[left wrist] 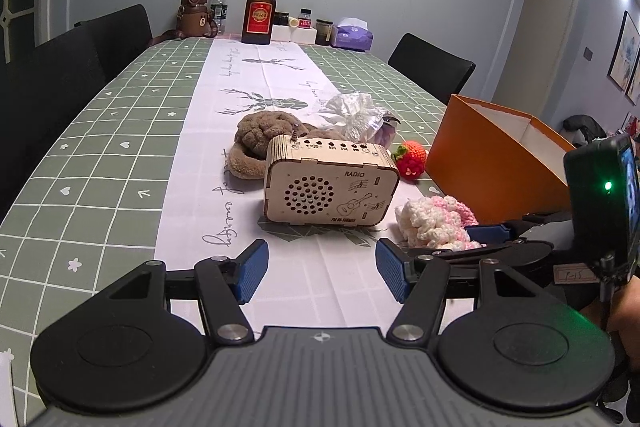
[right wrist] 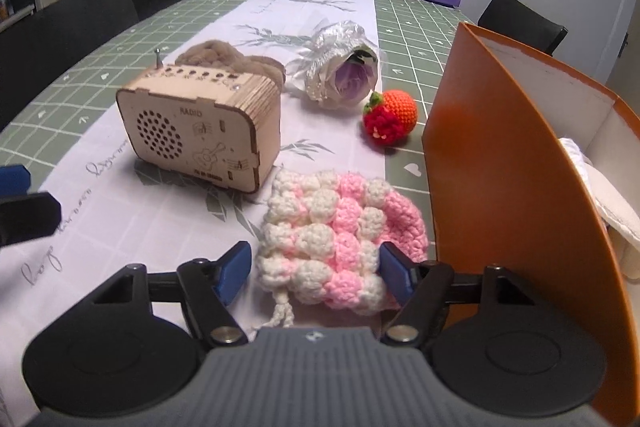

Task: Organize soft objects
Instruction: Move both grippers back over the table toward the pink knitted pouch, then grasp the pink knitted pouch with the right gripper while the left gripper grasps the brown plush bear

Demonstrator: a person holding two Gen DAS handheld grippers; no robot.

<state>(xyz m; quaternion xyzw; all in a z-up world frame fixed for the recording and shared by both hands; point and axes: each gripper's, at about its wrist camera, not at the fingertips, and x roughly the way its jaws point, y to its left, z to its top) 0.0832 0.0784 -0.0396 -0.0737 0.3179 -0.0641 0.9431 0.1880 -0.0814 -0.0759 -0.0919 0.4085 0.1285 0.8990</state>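
A pink and white crochet pouch (right wrist: pixel 340 227) lies on the table runner beside the orange box (right wrist: pixel 492 163). My right gripper (right wrist: pixel 315 267) is open and straddles the pouch's near end; the left pad stands just clear of it. In the left wrist view the pouch (left wrist: pixel 436 223) shows with the right gripper (left wrist: pixel 472 241) at it. My left gripper (left wrist: pixel 322 267) is open and empty above the runner, short of the wooden radio (left wrist: pixel 330 183). A crochet strawberry (right wrist: pixel 388 117), a brown plush (left wrist: pixel 264 139) and a silver-wrapped flower (right wrist: pixel 340 67) lie further back.
The orange box is open-topped with something white (right wrist: pixel 612 199) inside. The left gripper's finger (right wrist: pixel 16 179) shows at the left edge of the right wrist view. Bottles, jars and a tissue pack (left wrist: pixel 354 35) line the far end. Black chairs (left wrist: pixel 432 67) flank the table.
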